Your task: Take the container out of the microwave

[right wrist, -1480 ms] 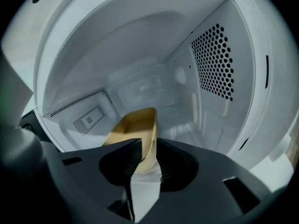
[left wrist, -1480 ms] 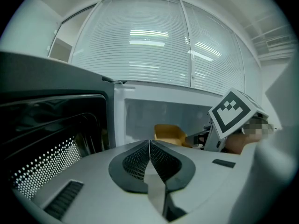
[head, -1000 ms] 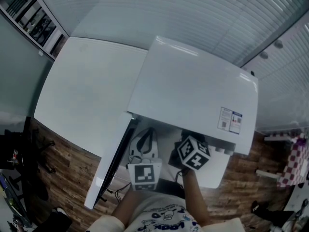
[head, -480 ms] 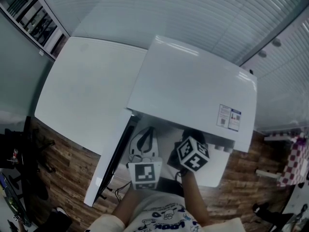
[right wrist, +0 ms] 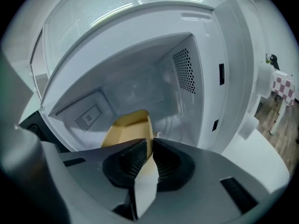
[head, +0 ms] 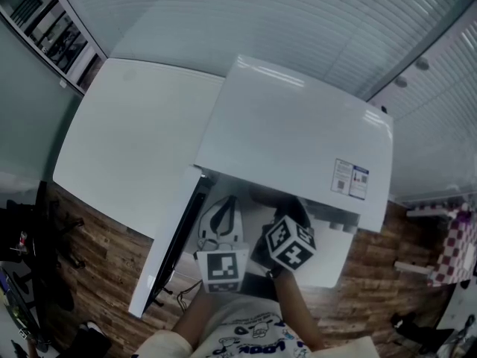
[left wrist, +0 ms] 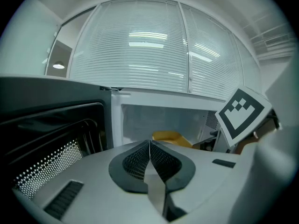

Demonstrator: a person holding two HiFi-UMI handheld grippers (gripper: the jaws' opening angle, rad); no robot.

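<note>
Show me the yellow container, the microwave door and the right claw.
container (right wrist: 127,125): right gripper view, its yellow side wall.
microwave door (head: 165,258): head view, its swung-open edge.
right claw (right wrist: 150,143): right gripper view, between the tips, pinching the container wall.

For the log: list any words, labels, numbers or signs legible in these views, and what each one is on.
No text can be read in any view.
Sticker on top of the microwave: coloured print, too small to read.
Rectangular patch on the microwave's inner wall: no readable print.
Shirt print: blurred, unreadable.
Left marker cube and right marker cube: square patterns, no words.
</note>
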